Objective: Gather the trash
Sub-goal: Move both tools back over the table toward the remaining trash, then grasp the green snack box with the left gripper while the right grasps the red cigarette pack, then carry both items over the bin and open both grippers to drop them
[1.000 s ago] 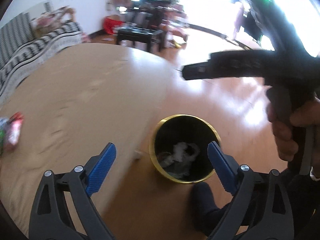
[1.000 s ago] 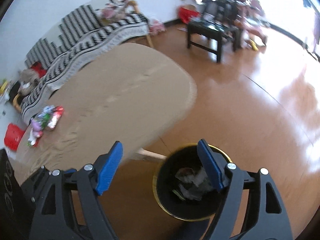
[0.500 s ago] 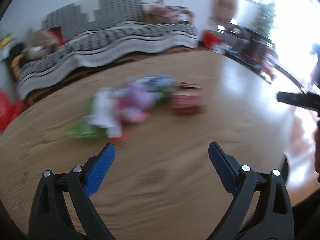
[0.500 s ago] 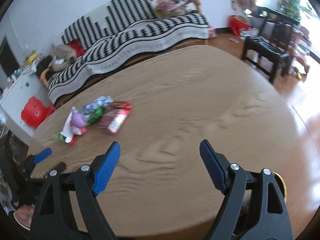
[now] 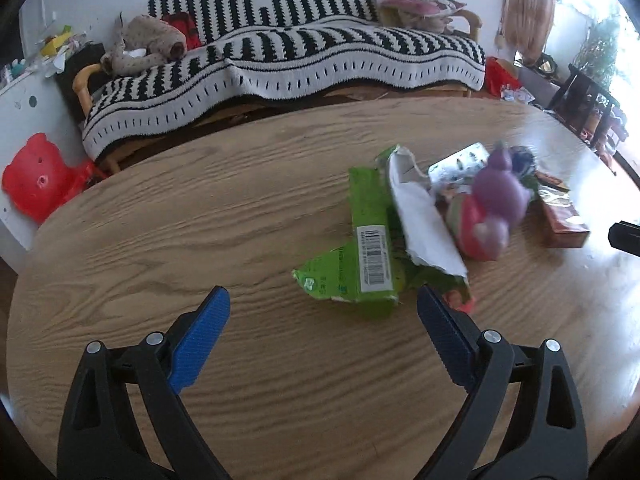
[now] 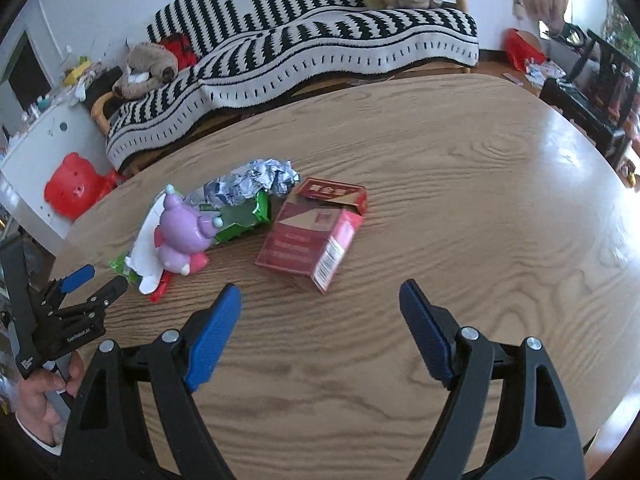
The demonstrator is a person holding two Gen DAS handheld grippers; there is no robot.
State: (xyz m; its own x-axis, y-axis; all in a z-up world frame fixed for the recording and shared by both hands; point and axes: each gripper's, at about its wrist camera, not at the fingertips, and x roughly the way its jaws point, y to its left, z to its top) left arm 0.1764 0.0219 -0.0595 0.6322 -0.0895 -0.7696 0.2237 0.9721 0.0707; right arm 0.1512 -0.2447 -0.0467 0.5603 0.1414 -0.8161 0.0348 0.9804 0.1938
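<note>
Both tongs had swung away from the gold-rimmed bin on the floor, which filled the views a second earlier, and were now back over the desk [image 6: 480, 184], facing the litter pile; the bin was out of sight in both views. Left tongs [image 5: 322, 314] stood wide open and empty, hovering just near of the flattened green carton [image 5: 366, 248], with the torn white paper [image 5: 424, 224] lying across it. Right tongs [image 6: 320, 306] were likewise spread wide, holding nothing, lined up just near of the red cigarette pack [image 6: 316, 228]. Between those two items sat a purple and pink toy figure [image 6: 182, 232], touching the paper, and a crumpled foil wrapper [image 6: 260, 178] on the far side, resting against a green packet [image 6: 244, 216]. Half a second before, the left view was blurred in motion; it had since settled closer to the pile. My reading: one drop at the bin was finished and a fresh pick-up round was beginning, each side aimed at its own piece. Several pieces remained, so the job looked well short of done. Whether the toy counted as trash could not be told.
</note>
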